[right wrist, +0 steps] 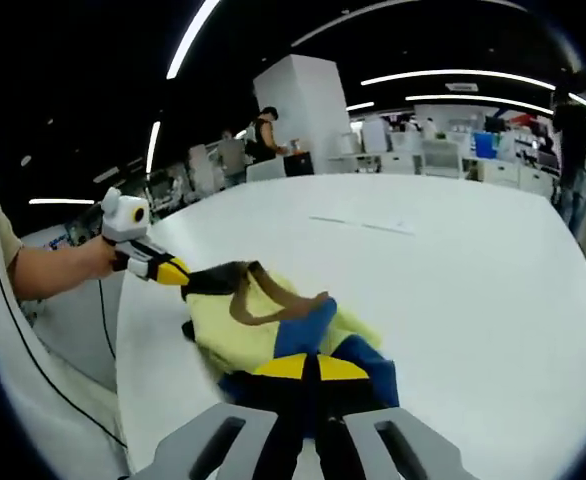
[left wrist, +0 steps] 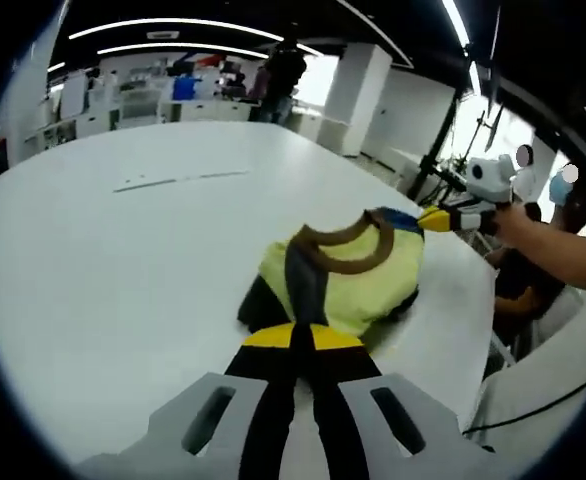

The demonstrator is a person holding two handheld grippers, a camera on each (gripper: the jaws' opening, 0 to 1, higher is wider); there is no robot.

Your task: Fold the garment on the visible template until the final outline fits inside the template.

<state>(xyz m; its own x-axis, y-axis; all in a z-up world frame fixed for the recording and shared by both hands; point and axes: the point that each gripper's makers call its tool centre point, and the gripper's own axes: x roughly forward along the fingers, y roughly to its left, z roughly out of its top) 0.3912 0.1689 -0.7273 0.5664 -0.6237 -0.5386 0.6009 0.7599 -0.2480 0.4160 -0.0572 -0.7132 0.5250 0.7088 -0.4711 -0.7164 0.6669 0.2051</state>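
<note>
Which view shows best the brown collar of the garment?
The left gripper view: there the collar lies as an open loop on top of the yellow garment, facing the camera. In the right gripper view the collar shows as a twisted brown band, partly behind blue cloth.

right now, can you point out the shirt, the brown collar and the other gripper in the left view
shirt [left wrist: 358, 285]: left gripper view, on the yellow body panel.
brown collar [left wrist: 358, 262]: left gripper view, on the front curve of the band.
right gripper [left wrist: 441, 217]: left gripper view, on its yellow-and-black tips at the shirt's far edge.
</note>
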